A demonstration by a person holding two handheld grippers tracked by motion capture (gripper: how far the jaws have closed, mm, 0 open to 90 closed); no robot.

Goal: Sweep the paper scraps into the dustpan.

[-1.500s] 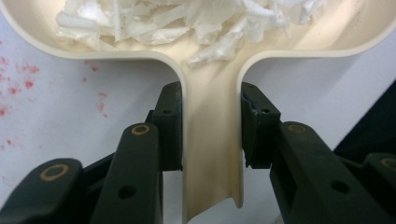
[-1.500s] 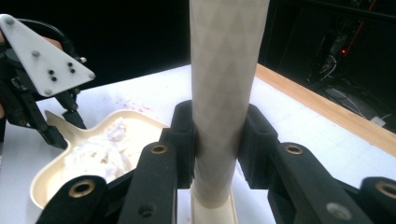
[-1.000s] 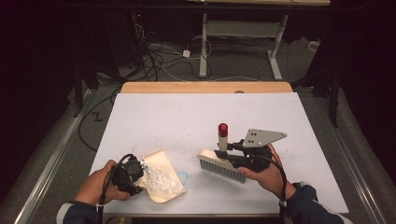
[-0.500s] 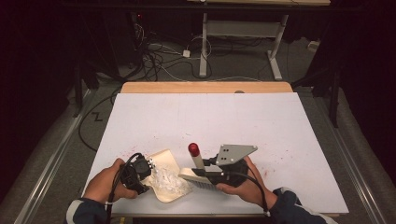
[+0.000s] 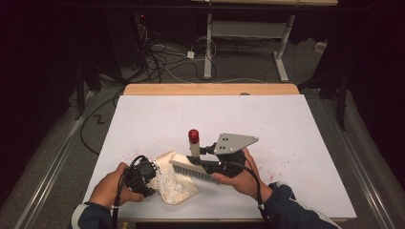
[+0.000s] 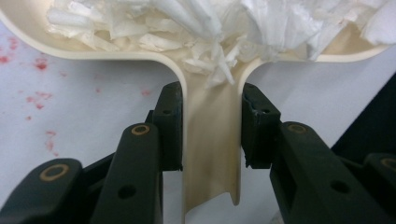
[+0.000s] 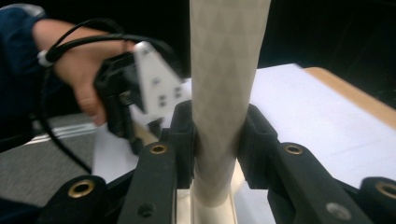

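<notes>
Brush [image 5: 195,170] has slid left, bristles now at dustpan [image 5: 177,190] mouth, just right of left claw [image 5: 152,168] clamping pan's handle; right claw [image 5: 206,161] clamps brush handle.

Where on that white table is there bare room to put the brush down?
The far half of the white table, up to the wooden edge, is bare, as is the right side beyond the brush. The near left is crowded: the dustpan full of paper scraps, and both hands.

The cream dustpan [image 5: 177,183] lies flat, full of white paper shreds [image 6: 201,23]. The brush [image 5: 196,169] with red-tipped handle leans just over the dustpan's far edge.
</notes>
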